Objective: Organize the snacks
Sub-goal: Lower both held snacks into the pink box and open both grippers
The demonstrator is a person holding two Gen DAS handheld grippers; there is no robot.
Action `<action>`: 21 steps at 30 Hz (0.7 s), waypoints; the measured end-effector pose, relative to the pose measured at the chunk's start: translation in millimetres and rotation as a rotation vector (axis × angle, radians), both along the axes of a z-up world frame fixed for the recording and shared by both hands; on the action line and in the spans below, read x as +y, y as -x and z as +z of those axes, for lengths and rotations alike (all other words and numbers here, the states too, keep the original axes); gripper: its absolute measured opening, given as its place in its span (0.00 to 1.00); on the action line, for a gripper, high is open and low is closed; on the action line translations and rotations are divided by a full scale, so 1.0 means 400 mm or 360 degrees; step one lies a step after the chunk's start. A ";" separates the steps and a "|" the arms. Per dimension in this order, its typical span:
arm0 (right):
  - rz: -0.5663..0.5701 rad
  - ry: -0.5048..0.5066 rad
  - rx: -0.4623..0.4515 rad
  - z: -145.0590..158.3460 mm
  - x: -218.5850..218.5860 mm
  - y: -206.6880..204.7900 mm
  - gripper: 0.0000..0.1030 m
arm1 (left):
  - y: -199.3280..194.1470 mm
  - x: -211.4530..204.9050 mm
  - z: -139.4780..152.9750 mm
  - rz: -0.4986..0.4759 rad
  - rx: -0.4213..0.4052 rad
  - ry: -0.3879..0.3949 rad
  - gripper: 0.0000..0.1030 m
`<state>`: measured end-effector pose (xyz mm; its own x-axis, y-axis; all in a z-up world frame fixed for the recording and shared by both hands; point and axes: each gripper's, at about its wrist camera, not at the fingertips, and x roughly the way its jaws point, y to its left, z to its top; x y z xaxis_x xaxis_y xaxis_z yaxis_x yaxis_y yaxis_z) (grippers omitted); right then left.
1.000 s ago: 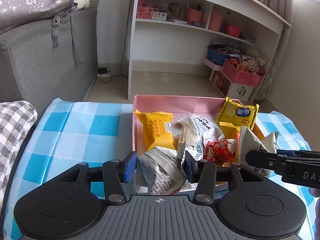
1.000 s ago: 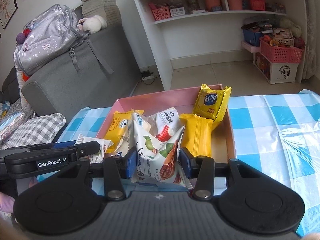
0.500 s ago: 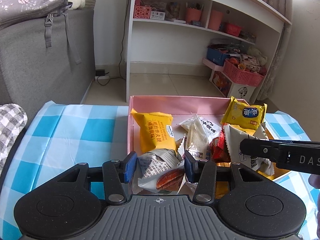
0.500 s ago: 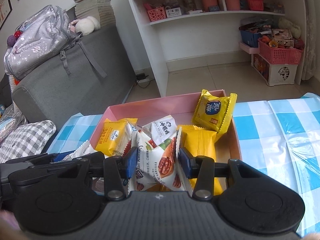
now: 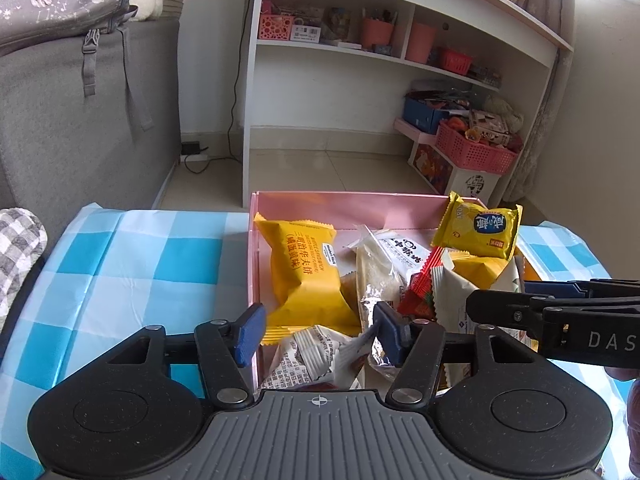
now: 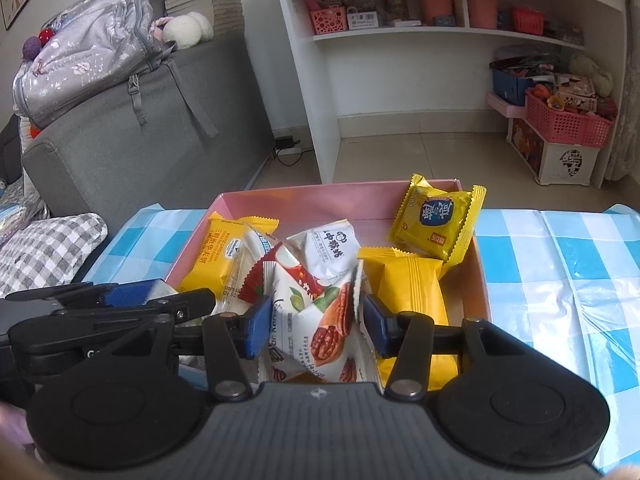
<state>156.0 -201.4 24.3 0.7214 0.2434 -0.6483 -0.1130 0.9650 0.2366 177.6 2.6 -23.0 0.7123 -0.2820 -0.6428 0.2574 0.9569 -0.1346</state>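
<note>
- Left gripper (image 5: 318,334): I have its jaws opening; the white packet (image 5: 316,356) lies loose between them, low in the pink box (image 5: 340,208).
- Right gripper (image 6: 314,326): jaws opening around the nut packet (image 6: 320,332), pads barely clear.
- Advice: I should let both packets settle before lifting away.

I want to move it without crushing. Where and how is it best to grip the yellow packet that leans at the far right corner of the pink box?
Probably grip the yellow packet by its crimped top seam, from above: it leans on the pink box wall, top edge free.

Grey sofa (image 6: 152,128), backpack (image 6: 88,48), white shelf (image 6: 440,32)
</note>
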 end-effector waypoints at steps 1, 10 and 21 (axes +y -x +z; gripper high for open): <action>-0.0010 -0.0015 -0.0003 0.005 -0.004 0.002 0.54 | 0.002 0.000 0.005 0.0002 -0.0006 -0.0001 0.64; -0.0077 -0.0021 -0.0018 0.046 -0.039 0.026 0.69 | 0.036 -0.010 0.046 -0.0043 -0.0020 -0.0008 0.80; -0.0118 0.0039 0.0015 0.075 -0.074 0.093 0.87 | 0.112 -0.008 0.074 -0.0062 0.0039 -0.0027 0.90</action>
